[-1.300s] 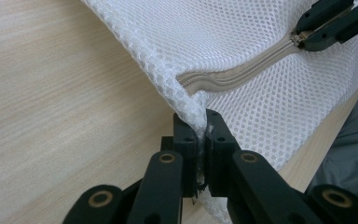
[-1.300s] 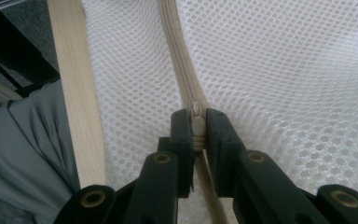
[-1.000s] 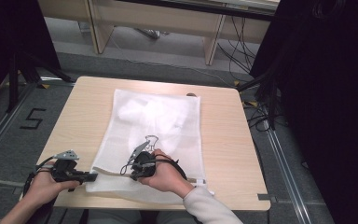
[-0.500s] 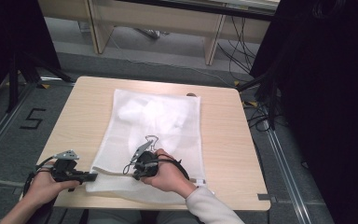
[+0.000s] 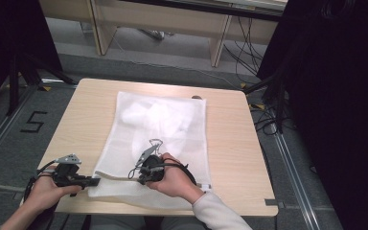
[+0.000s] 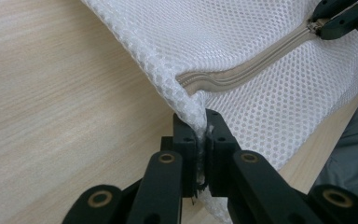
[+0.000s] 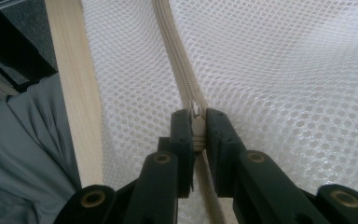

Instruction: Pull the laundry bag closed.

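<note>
A white mesh laundry bag lies flat on the wooden table, with something white inside near its far end. A beige zipper runs along its near edge. My left gripper is shut on the bag's near left corner, pinching the mesh between its pads. My right gripper is shut on the zipper pull, partway along the zipper. In the left gripper view the right gripper's fingertips sit at the zipper's far end.
The table's near edge runs close beside the zipper, with a grey sleeve below it. Bare table lies left and right of the bag. Desk legs and cables stand on the floor beyond the table.
</note>
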`<move>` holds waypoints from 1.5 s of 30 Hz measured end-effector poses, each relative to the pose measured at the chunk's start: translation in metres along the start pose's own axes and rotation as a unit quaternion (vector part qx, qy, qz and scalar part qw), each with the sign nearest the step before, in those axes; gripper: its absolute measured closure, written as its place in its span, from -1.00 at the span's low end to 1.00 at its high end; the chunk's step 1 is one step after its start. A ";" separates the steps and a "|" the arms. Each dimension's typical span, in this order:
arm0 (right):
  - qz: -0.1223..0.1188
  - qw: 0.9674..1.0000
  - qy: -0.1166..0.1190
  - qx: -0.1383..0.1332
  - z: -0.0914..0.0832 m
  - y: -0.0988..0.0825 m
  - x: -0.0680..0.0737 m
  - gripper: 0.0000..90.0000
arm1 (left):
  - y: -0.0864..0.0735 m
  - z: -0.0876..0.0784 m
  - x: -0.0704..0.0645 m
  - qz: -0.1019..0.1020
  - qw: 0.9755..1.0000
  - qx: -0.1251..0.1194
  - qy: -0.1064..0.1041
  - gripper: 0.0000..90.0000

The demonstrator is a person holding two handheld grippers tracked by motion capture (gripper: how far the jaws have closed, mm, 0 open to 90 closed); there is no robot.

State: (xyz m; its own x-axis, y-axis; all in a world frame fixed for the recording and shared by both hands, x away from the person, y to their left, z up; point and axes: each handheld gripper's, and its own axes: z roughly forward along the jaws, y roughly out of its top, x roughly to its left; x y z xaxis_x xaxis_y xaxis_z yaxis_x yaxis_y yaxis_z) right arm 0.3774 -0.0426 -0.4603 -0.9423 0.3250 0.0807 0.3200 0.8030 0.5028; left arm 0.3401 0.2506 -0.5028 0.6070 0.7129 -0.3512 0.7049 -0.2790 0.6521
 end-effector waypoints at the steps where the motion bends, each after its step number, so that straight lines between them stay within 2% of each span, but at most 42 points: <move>1: 0.002 1.000 0.001 -0.002 0.000 0.000 0.000 0.83 | 0.000 0.000 0.000 0.001 1.000 0.001 0.001 0.88; 17: 0.003 1.000 0.001 -0.006 -0.005 -0.005 -0.004 0.83 | 0.000 0.000 0.000 -0.004 1.000 -0.003 0.002 0.88; 20: 0.008 1.000 0.003 -0.008 -0.006 -0.006 -0.004 0.83 | 0.000 0.000 0.000 -0.001 1.000 0.001 0.003 0.88; 21: 0.006 1.000 -0.001 -0.007 -0.007 -0.008 -0.005 0.83 | 0.001 -0.001 0.001 0.001 1.000 0.012 0.001 0.88; 23: 0.008 1.000 -0.001 -0.008 -0.008 -0.009 -0.005 0.83 | 0.000 0.000 0.000 0.000 1.000 0.004 0.004 0.88; 25: 0.011 1.000 -0.001 -0.006 -0.009 -0.010 -0.006 0.83 | 0.001 -0.001 0.001 -0.001 1.000 0.013 0.000 0.88; 45: 0.016 1.000 -0.009 -0.006 -0.017 -0.019 -0.008 0.83 | 0.001 0.000 0.001 0.002 1.000 0.015 0.004 0.88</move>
State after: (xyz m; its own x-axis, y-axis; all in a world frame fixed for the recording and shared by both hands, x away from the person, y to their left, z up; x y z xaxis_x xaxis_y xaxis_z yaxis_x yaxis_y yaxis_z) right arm 0.3777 -0.0688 -0.4561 -0.9297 0.3593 0.0811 0.3483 0.7859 0.5110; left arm 0.3410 0.2511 -0.5023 0.6061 0.7175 -0.3434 0.7138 -0.3001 0.6328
